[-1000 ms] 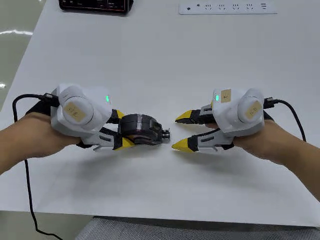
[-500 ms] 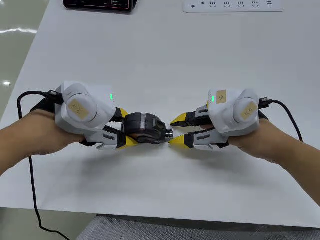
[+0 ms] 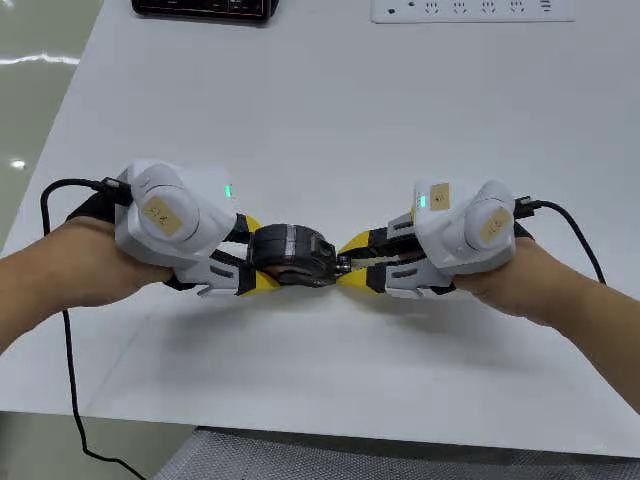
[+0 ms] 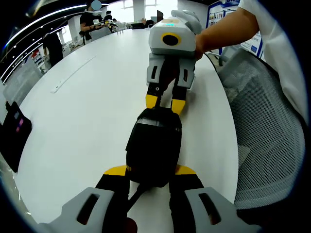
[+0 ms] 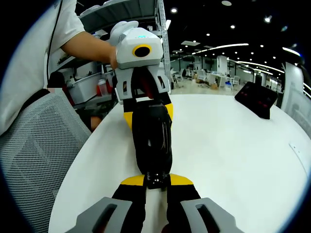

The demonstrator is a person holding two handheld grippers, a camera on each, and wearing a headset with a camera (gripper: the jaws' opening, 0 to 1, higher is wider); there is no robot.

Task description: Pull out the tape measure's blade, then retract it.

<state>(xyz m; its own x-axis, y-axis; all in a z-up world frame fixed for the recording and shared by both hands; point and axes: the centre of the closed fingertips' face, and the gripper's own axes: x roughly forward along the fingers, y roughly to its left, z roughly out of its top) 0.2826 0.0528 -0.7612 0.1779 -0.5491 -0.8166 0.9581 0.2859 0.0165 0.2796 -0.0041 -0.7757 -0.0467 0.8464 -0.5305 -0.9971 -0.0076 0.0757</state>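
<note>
**Grippers meet at tape measure, blade not yet drawn**

The left gripper (image 3: 255, 255) is clamped round the black case of the tape measure (image 3: 292, 255), one yellow-tipped jaw on each side of the body. Opposite it, the right gripper (image 3: 348, 264) has its jaws drawn narrow, and in the right gripper view they appear to nip the hook tab (image 5: 156, 179) at the case's mouth. The case sits low over the white table (image 3: 330, 110), near its front edge; whether it touches the top can't be told.

Key relation: the case's long axis runs L–R betw. the two grippers, with the mouth and tab facing the right gripper and the back of the case seated in the left. The right gripper is nearest the tab, so the pull looks like its job. It would go straight out along that axis to the person's right, w/ the left bracing the case. No blade shows outside the case yet, so the task reads as at its first step.

A power strip (image 3: 470, 8) and a dark device (image 3: 205, 8) lie at the table's far edge, well apart from the work.
</note>
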